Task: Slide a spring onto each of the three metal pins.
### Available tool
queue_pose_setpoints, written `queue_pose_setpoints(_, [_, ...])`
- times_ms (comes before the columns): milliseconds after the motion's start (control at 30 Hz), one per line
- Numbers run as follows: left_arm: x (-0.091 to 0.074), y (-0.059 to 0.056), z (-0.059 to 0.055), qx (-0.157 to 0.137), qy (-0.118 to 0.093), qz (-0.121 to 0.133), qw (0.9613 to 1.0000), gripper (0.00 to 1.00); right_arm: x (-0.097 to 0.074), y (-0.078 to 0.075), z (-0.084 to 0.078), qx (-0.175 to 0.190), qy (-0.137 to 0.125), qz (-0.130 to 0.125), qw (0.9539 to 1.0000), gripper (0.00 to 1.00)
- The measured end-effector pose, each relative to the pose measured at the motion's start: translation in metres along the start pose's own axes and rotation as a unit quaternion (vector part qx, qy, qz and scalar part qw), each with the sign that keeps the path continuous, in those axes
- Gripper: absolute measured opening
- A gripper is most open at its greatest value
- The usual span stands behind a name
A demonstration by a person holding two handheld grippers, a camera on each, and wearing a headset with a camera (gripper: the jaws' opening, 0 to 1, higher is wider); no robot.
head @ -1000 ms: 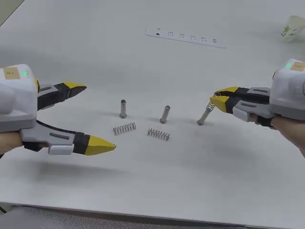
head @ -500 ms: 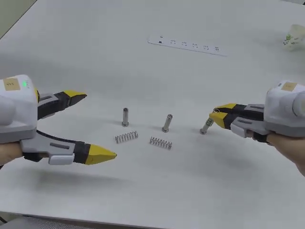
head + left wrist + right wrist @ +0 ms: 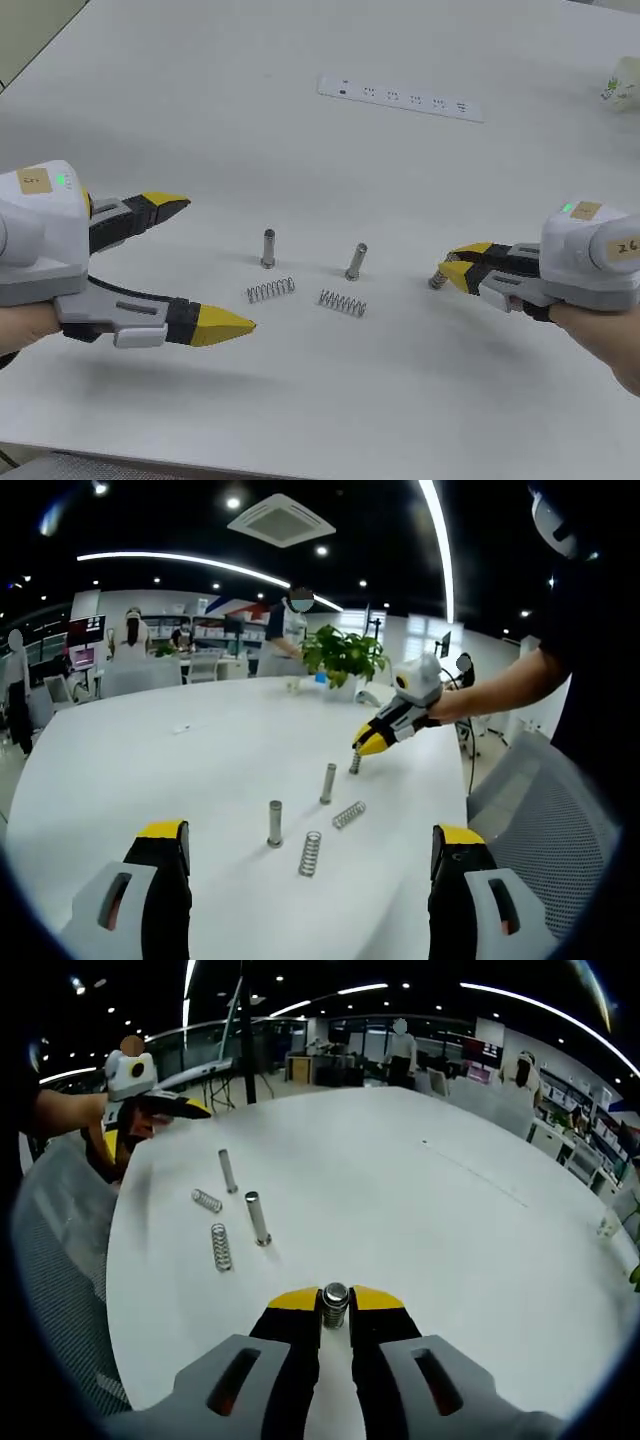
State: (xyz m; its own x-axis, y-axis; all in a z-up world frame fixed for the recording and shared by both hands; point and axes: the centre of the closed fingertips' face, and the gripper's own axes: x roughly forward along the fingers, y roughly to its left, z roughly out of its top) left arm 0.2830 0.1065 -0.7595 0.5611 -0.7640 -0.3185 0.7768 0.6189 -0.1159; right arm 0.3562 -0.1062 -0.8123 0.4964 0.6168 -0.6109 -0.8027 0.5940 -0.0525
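Three short metal pins stand in a row on the white table: the left pin [image 3: 268,247], the middle pin [image 3: 355,261] and the right pin [image 3: 437,279]. My right gripper [image 3: 455,266] is shut on a spring [image 3: 335,1300] that sits around the right pin's top. Two loose springs lie in front of the pins, one [image 3: 270,290] near the left pin and one [image 3: 342,303] near the middle pin. At the left, my left gripper [image 3: 215,265] hovers wide open with nothing in it. Its jaws frame the pins and springs [image 3: 310,853] in the left gripper view.
A white power strip [image 3: 400,97] lies across the far side of the table. A crumpled clear plastic item [image 3: 622,82] sits at the far right. The table's front edge [image 3: 300,462] runs close below the grippers.
My right gripper has come down lower along the right pin with the spring, so less of the pin shows. The left gripper stays open at the left. The head camera shifted.
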Motion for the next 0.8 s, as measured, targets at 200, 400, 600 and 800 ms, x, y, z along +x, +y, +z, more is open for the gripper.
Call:
queue_pose_setpoints(200, [0.0,-0.001,-0.001,-0.001,0.001,-0.001,1.0,0.98,-0.001,-0.001,0.001,0.023,-0.001,0.004,0.9997,0.09])
queue_pose_setpoints(400, [0.001,-0.005,-0.002,-0.002,0.002,-0.005,1.0,0.98,-0.003,0.0,-0.001,0.034,-0.003,0.006,0.9994,0.15])
queue_pose_setpoints(600, [0.001,-0.004,-0.003,-0.006,0.0,-0.007,1.0,0.98,-0.005,0.002,-0.003,0.043,-0.002,0.007,0.9991,0.2])
queue_pose_setpoints(800, [0.002,-0.003,-0.003,-0.005,0.004,-0.009,0.9999,0.98,-0.011,0.003,-0.001,0.054,-0.012,0.004,0.9985,0.24])
